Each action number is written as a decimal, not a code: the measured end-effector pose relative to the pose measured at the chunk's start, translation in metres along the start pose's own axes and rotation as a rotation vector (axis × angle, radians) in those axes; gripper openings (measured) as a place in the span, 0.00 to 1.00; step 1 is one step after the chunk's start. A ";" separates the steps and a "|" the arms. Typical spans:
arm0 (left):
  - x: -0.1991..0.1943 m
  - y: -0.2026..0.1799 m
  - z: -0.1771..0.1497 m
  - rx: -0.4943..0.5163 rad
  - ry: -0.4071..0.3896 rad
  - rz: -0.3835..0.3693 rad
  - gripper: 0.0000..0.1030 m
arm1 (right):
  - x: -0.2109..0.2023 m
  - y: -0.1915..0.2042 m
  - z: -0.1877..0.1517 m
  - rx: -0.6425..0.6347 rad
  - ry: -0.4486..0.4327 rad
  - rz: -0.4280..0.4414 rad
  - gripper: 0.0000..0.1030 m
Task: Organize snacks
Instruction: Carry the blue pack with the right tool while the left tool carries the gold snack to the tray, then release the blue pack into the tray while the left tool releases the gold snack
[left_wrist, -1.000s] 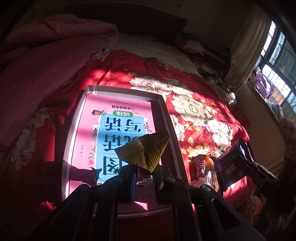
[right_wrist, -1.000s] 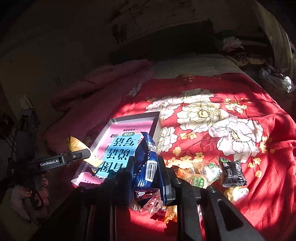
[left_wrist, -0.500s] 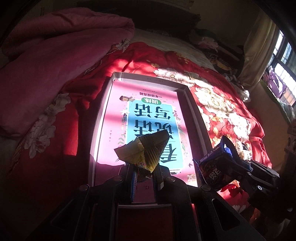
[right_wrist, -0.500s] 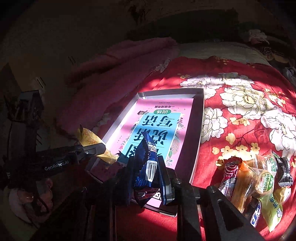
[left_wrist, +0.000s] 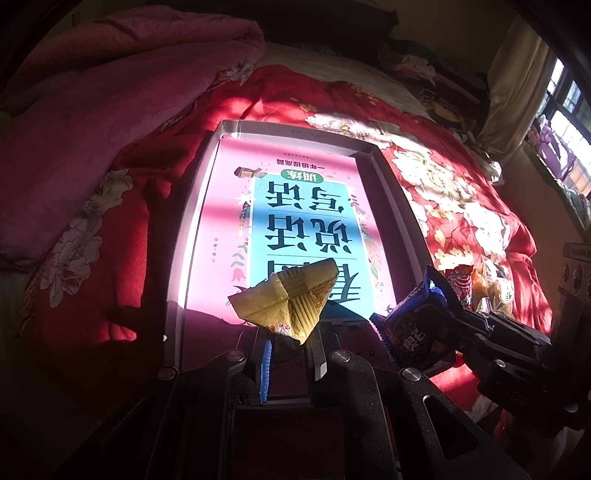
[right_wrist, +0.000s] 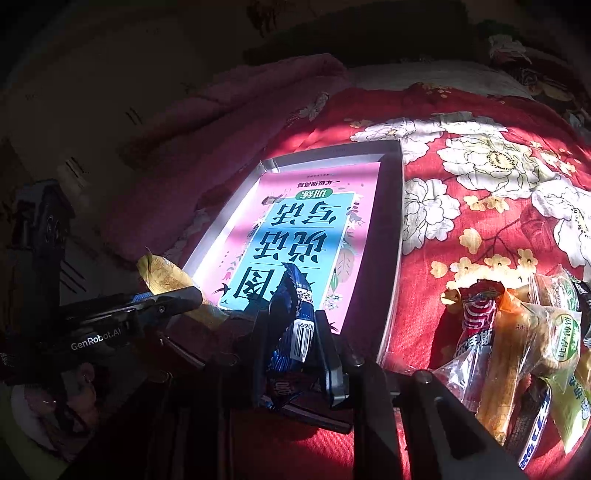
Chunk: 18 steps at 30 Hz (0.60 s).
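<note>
A shallow grey box (left_wrist: 295, 130) with a pink and blue printed floor lies on the red flowered bedspread; it also shows in the right wrist view (right_wrist: 391, 236). My left gripper (left_wrist: 290, 334) is shut on a yellow snack packet (left_wrist: 288, 299), held over the box's near end. My right gripper (right_wrist: 293, 332) is shut on a dark blue snack packet (right_wrist: 293, 325), also over the near end. The blue packet (left_wrist: 415, 325) shows to the right in the left wrist view. The yellow packet (right_wrist: 162, 275) shows to the left in the right wrist view.
A pile of several loose snack packets (right_wrist: 517, 339) lies on the bedspread right of the box. A pink quilt (left_wrist: 110, 92) is bunched at the left. A curtain and window (left_wrist: 554, 92) are at the far right.
Both grippers have moved left from the snack pile, carrying their packets over the near end of the box. The box now fills the middle of both views.
</note>
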<state>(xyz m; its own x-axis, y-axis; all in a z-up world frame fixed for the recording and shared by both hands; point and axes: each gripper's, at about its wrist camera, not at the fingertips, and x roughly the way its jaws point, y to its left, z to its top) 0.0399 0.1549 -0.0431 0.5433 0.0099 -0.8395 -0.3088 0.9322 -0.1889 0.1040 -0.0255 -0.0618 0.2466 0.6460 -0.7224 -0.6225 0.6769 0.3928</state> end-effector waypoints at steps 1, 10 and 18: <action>0.001 -0.001 0.000 0.002 0.003 -0.001 0.14 | 0.000 -0.001 -0.001 0.002 0.004 -0.004 0.24; 0.004 -0.006 -0.002 0.017 0.012 0.002 0.15 | -0.004 -0.006 -0.004 -0.001 0.005 -0.042 0.30; 0.007 -0.011 -0.003 0.022 0.027 -0.007 0.28 | -0.012 -0.007 -0.003 -0.018 -0.012 -0.079 0.42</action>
<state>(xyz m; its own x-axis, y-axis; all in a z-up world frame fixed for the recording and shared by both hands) 0.0446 0.1435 -0.0488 0.5239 -0.0061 -0.8517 -0.2874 0.9401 -0.1835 0.1027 -0.0392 -0.0576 0.3044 0.5949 -0.7440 -0.6141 0.7196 0.3242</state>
